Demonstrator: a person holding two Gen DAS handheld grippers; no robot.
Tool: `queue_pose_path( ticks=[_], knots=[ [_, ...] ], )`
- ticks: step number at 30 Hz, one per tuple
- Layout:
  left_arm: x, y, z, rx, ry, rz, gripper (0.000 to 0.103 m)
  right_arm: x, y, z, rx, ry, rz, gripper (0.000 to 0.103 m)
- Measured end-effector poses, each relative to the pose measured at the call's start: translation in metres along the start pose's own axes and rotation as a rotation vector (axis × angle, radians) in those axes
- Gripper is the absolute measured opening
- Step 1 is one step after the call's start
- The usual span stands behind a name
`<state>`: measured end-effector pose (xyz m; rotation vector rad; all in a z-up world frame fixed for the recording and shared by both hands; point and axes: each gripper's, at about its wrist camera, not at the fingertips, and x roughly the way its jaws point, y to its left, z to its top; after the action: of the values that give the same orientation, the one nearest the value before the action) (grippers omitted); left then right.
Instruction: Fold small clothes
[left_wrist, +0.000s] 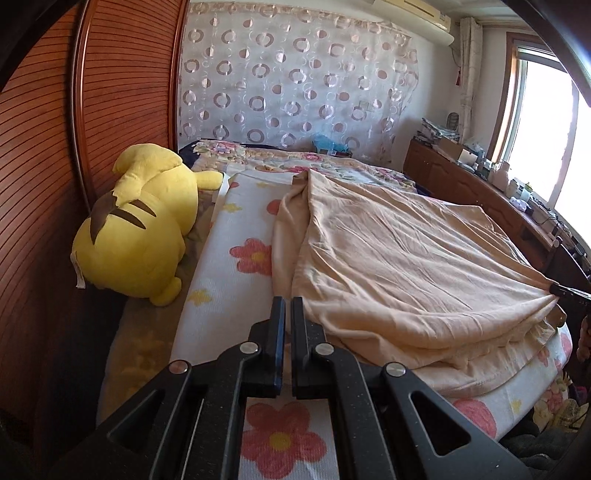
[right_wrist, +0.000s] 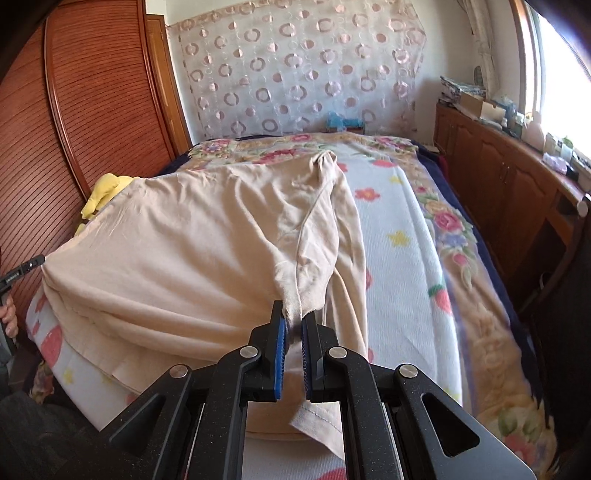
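Your right tool (right_wrist: 293, 325) is clenched on a bunched corner of the beige garment (right_wrist: 192, 236), which lies spread across the floral bed (right_wrist: 406, 236). Your left tool (left_wrist: 288, 306) sits at the garment's near-left edge, fingers nearly together, seemingly pinching cloth (the contact is hard to see). Open bedspread lies right of the garment; the yellow plush toy (left_wrist: 136, 229) lies against the wooden wardrobe (left_wrist: 55, 147).

Matt, creased beige cloth garment (right_wrist: 192, 236); glossy ribbed wood wardrobe (left_wrist: 48, 147).
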<state>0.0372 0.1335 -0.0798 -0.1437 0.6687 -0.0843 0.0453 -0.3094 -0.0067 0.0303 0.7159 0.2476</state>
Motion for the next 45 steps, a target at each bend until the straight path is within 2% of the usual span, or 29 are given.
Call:
queue_pose_path(
  ticks=[3, 5, 7, 8, 10, 14, 17, 21, 26, 27, 29, 30, 35, 39, 42, 45],
  knots=[
    [-0.007, 0.005, 0.001, -0.017, 0.005, -0.007, 0.005, 0.0, -0.001, 0.006, 0.018, 0.003, -0.015, 0.013],
    [-0.011, 0.007, -0.001, -0.012, 0.006, -0.01, 0.019, 0.0, 0.002, 0.008, 0.017, 0.013, -0.028, 0.02],
    [-0.011, 0.008, -0.006, 0.006, 0.026, -0.019, 0.026, -0.001, 0.004, 0.008, 0.002, 0.028, -0.042, 0.028],
    [-0.008, 0.009, -0.009, 0.017, 0.042, -0.023, 0.033, -0.002, 0.005, 0.008, -0.006, 0.034, -0.051, 0.03],
    [-0.004, 0.008, -0.016, 0.041, 0.074, -0.03, 0.035, -0.005, 0.007, 0.004, -0.012, 0.032, -0.07, 0.031],
    [0.004, 0.007, -0.027, 0.068, 0.124, -0.017, 0.035, -0.012, 0.006, -0.003, 0.001, 0.018, -0.08, 0.033],
    [0.007, 0.009, -0.031, 0.064, 0.129, -0.006, 0.035, -0.017, 0.006, -0.013, 0.003, 0.009, -0.091, 0.034],
    [0.015, 0.008, -0.031, 0.074, 0.152, -0.016, 0.035, -0.022, 0.006, -0.026, 0.002, 0.008, -0.063, 0.034],
    [0.017, 0.003, -0.031, 0.089, 0.147, -0.025, 0.035, -0.015, -0.001, -0.031, 0.007, 0.03, -0.074, 0.035],
    [0.017, 0.003, -0.031, 0.085, 0.148, -0.039, 0.031, -0.013, -0.003, -0.03, 0.008, 0.036, -0.075, 0.035],
    [0.016, 0.002, -0.03, 0.081, 0.159, -0.071, 0.008, -0.009, -0.003, -0.029, 0.002, 0.045, -0.083, 0.035],
    [0.015, 0.001, -0.03, 0.076, 0.163, -0.083, 0.006, -0.008, -0.003, -0.03, -0.007, 0.038, -0.088, 0.036],
    [-0.025, -0.008, -0.013, 0.073, 0.086, -0.099, 0.005, -0.01, -0.006, -0.029, -0.022, 0.038, -0.097, 0.036],
    [-0.058, -0.015, 0.004, 0.089, 0.02, -0.079, 0.005, -0.012, -0.011, -0.029, -0.013, 0.043, -0.088, 0.036],
    [-0.062, -0.018, 0.01, 0.099, 0.008, -0.04, 0.005, -0.012, -0.012, -0.029, -0.009, 0.045, -0.082, 0.036],
    [-0.052, -0.014, 0.009, 0.085, 0.036, -0.033, 0.005, -0.012, -0.009, -0.03, -0.025, 0.05, -0.093, 0.036]
  ],
)
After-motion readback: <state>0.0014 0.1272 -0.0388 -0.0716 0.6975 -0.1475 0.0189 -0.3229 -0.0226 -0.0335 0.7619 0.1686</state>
